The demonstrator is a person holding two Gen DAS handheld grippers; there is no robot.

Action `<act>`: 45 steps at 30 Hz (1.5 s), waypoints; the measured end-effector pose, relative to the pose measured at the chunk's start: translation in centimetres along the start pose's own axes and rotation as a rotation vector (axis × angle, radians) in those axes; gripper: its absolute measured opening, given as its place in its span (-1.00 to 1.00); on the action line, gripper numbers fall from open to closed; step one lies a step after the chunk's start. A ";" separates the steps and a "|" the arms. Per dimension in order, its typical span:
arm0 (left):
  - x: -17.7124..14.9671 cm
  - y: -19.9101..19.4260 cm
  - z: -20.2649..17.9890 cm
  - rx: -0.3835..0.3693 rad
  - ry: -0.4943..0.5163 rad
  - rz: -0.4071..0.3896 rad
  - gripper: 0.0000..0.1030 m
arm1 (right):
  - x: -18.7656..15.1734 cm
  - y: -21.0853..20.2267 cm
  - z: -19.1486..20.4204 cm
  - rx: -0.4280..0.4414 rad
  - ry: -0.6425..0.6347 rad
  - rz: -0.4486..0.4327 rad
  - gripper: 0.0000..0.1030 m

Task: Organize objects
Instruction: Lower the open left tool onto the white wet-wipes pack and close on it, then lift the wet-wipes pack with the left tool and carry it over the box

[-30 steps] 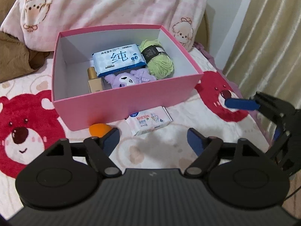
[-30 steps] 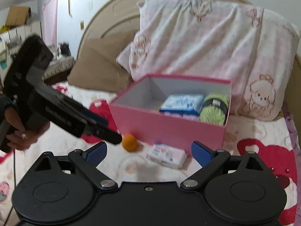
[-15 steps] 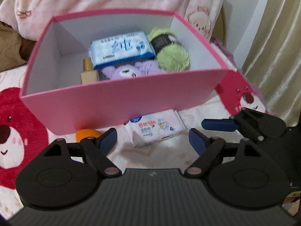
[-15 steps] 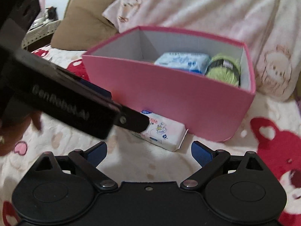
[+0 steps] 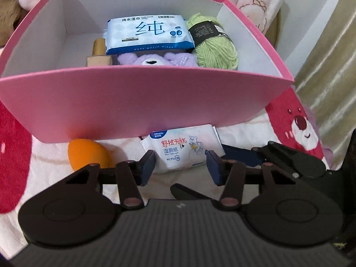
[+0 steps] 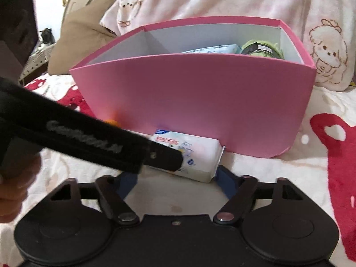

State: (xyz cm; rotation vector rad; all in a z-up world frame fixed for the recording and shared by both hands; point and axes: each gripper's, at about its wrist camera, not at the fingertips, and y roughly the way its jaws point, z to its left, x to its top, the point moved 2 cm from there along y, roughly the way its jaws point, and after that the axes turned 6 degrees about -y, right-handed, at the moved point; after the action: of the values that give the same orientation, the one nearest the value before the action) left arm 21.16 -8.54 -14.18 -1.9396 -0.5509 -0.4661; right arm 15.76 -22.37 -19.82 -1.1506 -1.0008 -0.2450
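A small white wet-wipe pack (image 5: pixel 182 149) lies on the bedspread against the front wall of the pink box (image 5: pixel 142 102). It also shows in the right wrist view (image 6: pixel 191 155). My left gripper (image 5: pixel 180 166) is open with its pads on either side of the pack's near end. My right gripper (image 6: pixel 175 182) is open and reaches the same pack from the right; its tip shows in the left wrist view (image 5: pixel 240 155). An orange egg-shaped sponge (image 5: pixel 89 153) lies left of the pack. The box holds a blue wipes pack (image 5: pixel 149 34), green yarn (image 5: pixel 213 46), a purple plush (image 5: pixel 155 60) and a gold bottle (image 5: pixel 99 53).
The box (image 6: pixel 200 102) stands on a bedspread with red bear prints (image 5: pixel 298 124). A pink pillow (image 6: pixel 244 0) and a brown cushion (image 6: pixel 80 40) lie behind it. A curtain (image 5: pixel 329 55) hangs at the right. The left gripper's arm (image 6: pixel 77 138) crosses the right wrist view.
Both grippers have moved in low toward the small wipe pack. The left jaws have narrowed around it. The box looms larger in both views.
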 end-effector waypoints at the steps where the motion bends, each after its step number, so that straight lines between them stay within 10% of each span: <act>1: -0.1 -0.1 0.0 -0.002 -0.007 0.002 -0.08 | -0.1 -0.1 -0.1 0.001 0.006 0.000 0.48; 17: -1.7 -0.7 -0.6 -0.028 -0.086 0.061 -0.11 | -1.0 -2.0 -0.2 -0.006 0.021 0.075 0.42; 24: -1.4 0.8 0.7 -0.048 -0.209 0.083 -0.20 | -2.0 -0.6 -0.2 -0.008 0.039 0.053 0.76; 30: -2.0 0.2 0.3 -0.038 -0.178 0.069 -0.27 | -1.9 -1.3 0.1 -0.047 0.038 0.049 0.46; 45: -3.7 -5.5 -0.9 -0.025 -0.040 0.109 -0.19 | -0.4 -4.7 3.7 0.025 0.009 0.069 0.58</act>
State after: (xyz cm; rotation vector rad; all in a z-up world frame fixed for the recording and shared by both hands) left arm 14.90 -7.90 -11.80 -1.9948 -0.4638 -0.3668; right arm 10.58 -21.39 -16.88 -1.1578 -0.9519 -0.1817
